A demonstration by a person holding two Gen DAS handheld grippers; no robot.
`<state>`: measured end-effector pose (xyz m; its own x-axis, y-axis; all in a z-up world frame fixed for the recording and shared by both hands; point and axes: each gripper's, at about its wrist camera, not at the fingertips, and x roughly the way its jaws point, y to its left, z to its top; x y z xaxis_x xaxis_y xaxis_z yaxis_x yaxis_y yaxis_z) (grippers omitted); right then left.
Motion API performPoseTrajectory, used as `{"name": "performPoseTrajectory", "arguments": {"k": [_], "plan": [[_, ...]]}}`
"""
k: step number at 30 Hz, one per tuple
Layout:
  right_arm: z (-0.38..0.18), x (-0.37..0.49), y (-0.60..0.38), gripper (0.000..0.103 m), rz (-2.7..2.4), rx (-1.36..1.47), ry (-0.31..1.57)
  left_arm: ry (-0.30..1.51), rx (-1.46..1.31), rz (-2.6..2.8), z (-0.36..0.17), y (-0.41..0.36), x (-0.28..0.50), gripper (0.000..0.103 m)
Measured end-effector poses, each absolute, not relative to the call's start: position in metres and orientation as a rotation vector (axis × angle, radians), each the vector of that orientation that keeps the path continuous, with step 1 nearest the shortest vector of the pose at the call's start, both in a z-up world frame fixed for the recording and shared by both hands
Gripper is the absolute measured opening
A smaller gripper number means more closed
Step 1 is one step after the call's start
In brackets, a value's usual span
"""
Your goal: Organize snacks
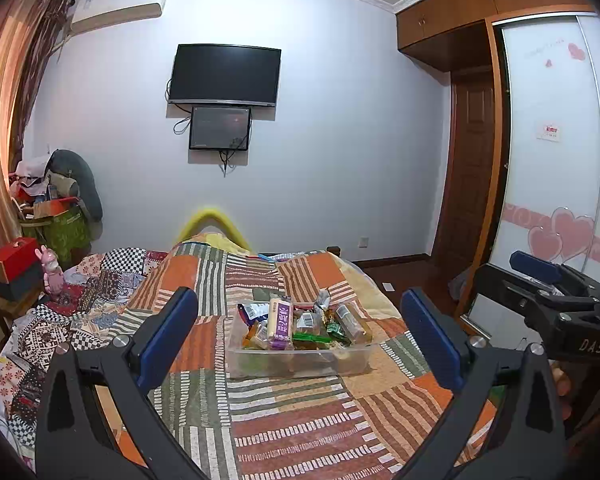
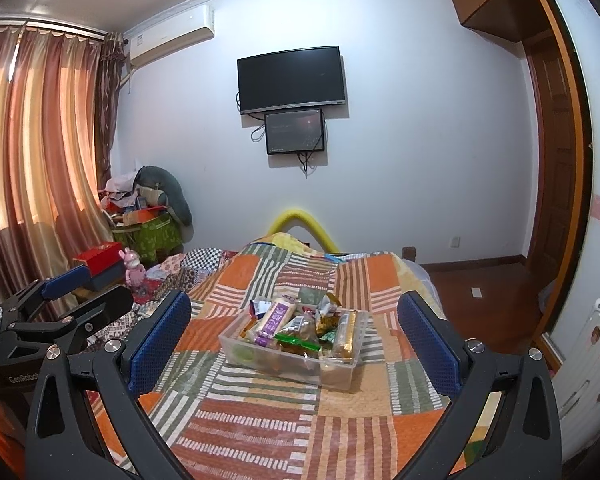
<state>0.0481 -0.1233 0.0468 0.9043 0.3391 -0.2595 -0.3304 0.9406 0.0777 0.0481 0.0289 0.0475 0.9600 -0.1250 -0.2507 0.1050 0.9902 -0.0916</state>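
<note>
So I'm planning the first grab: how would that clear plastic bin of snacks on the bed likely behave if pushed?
The clear bin sits on a soft patchwork quilt, so it would probably drag and bunch the fabric rather than slide. Its thin walls likely flex under a pinch. Snack packets heaped above the rim could spill if it tips.

Left tool (image 1: 300, 336) jaws wide apart, empty, above bed (image 1: 300, 420). Clear box (image 1: 300, 362) heaped with snack packets (image 1: 281, 322) mid-bed, between the fingers in view. Right tool (image 1: 540, 276) at right edge, beside bed.
</note>
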Motion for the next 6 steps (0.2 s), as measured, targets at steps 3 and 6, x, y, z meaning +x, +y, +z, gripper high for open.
{"name": "performPoseTrajectory", "arguments": {"k": [3, 6], "plan": [[0.0469, 0.0484, -0.1237, 0.103, 0.347, 0.039, 0.277, 0.261, -0.075, -0.121, 0.047, 0.0286, 0.0484, 0.103], [0.0465, 0.0486, -0.1242, 0.103, 0.347, 0.039, 0.278, 0.267, -0.077, -0.125, 0.0465, 0.0282, 0.0496, 0.103]]}}
